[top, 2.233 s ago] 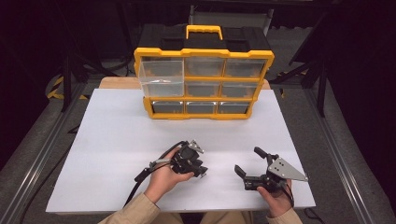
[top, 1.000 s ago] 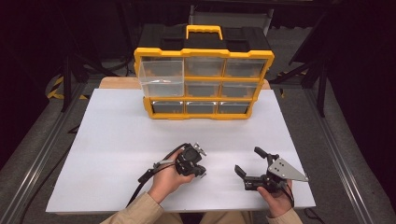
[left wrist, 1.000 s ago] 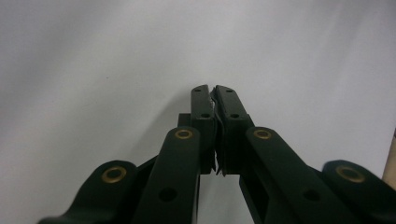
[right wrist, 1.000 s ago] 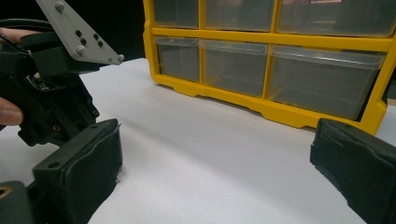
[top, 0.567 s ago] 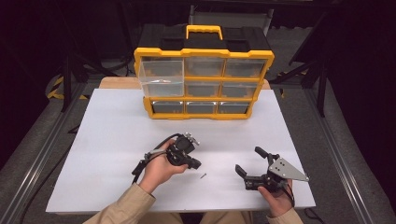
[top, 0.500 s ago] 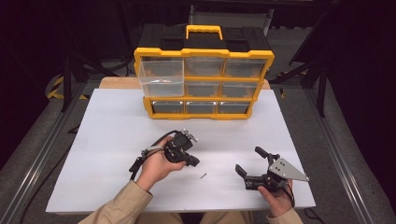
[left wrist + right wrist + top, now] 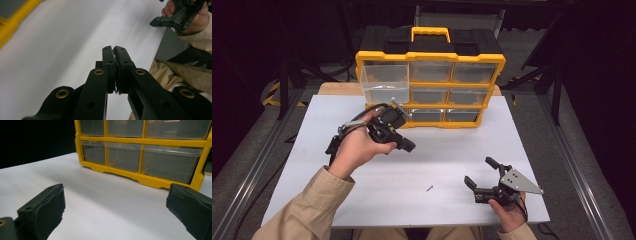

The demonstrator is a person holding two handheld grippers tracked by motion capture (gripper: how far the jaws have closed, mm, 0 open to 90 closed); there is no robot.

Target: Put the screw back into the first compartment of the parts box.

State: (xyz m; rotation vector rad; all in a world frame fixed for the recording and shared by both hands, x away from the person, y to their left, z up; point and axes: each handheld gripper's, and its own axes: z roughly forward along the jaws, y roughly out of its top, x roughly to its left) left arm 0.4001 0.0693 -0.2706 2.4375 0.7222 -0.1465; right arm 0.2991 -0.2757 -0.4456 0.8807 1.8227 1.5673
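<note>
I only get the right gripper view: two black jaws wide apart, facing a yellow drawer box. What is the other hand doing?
Observer: It holds the left gripper above the table, jaws pressed shut.
Operator: Is anything loose lying on the table?
Observer: Yes, a small screw, near the right gripper.
Operator: Are all the drawers pushed in?
Observer: No. The top-left drawer of the box is pulled out.
</note>
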